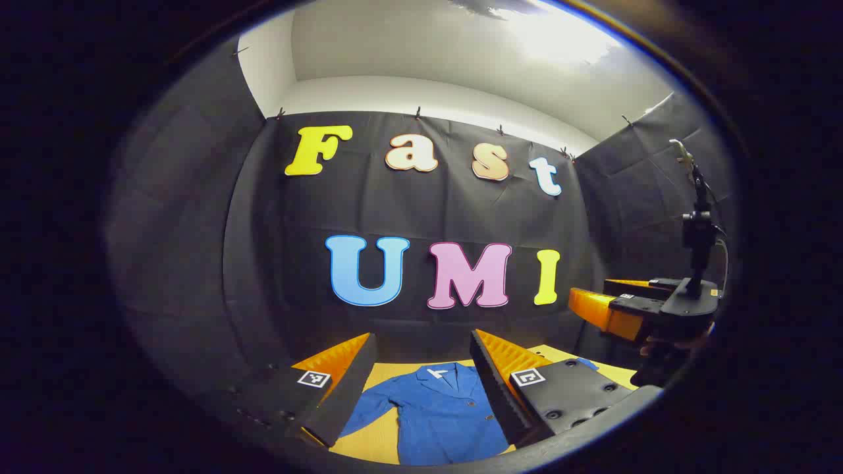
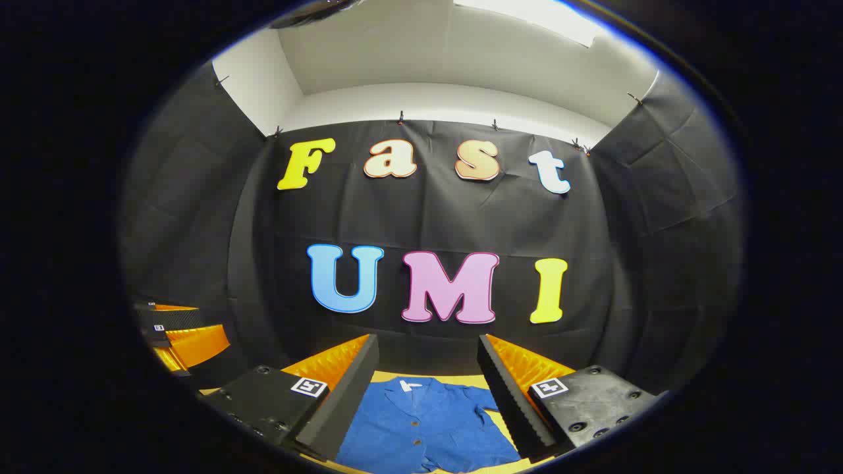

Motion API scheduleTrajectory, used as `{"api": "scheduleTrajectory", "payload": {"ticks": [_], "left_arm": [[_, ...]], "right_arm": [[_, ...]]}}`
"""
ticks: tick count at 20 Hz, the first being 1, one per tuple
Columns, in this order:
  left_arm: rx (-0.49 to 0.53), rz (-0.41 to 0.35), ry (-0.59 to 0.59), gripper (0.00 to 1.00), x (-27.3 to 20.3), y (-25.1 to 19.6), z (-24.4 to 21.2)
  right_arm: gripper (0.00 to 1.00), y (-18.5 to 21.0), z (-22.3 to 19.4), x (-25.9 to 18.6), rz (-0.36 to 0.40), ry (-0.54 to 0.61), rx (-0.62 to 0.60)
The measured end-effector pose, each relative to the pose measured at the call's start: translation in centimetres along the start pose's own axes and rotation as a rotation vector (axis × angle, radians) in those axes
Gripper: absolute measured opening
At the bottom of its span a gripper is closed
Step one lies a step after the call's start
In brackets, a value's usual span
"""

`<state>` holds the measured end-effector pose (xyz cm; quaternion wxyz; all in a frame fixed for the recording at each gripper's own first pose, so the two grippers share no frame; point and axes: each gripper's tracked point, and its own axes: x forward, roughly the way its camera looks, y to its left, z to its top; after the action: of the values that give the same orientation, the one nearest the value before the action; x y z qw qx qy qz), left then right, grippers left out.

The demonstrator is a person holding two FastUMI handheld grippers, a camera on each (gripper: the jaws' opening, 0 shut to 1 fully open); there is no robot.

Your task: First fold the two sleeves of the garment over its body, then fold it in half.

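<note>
A blue buttoned jacket (image 1: 444, 415) lies flat on the yellow table (image 1: 375, 438), collar toward the back wall, one sleeve (image 1: 369, 411) spread out to its left. My left gripper (image 1: 421, 345) hangs open above it with nothing between its fingers. The right gripper (image 1: 625, 306) shows at the right edge of the left gripper view, held by a hand. In the right gripper view the jacket (image 2: 425, 424) lies below my right gripper (image 2: 428, 345), which is open and holds nothing. The left gripper (image 2: 181, 336) appears at the left there.
Black cloth walls close the booth behind and on both sides. The yellow table (image 2: 497, 421) runs up to the back wall. A bright ceiling light (image 1: 560, 33) glows overhead.
</note>
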<state>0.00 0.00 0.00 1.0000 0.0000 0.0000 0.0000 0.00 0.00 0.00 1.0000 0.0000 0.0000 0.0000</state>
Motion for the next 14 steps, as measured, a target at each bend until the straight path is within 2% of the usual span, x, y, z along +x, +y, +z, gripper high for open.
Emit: {"api": "scheduleTrajectory", "payload": {"ticks": [1, 3, 9, 14], "left_arm": [[-0.008, 0.001, -0.004, 0.83, -0.2, 0.3, 0.1], [-0.023, -0.008, -0.019, 0.82, -0.7, 0.3, 0.5], [-0.067, 0.002, 0.0, 0.82, -0.1, 0.1, -0.2], [-0.036, 0.0, 0.0, 0.82, 1.2, -0.6, -0.2]], "right_arm": [[0.87, 0.0, 0.3, -0.6, -0.008, -0.003, -0.006], [0.96, -0.1, 0.5, -1.3, -0.027, -0.002, -0.024], [0.95, -0.4, 0.8, -0.9, -0.033, 0.012, -0.048], [0.96, -0.9, 0.0, 0.5, -0.026, 0.02, -0.042]]}}
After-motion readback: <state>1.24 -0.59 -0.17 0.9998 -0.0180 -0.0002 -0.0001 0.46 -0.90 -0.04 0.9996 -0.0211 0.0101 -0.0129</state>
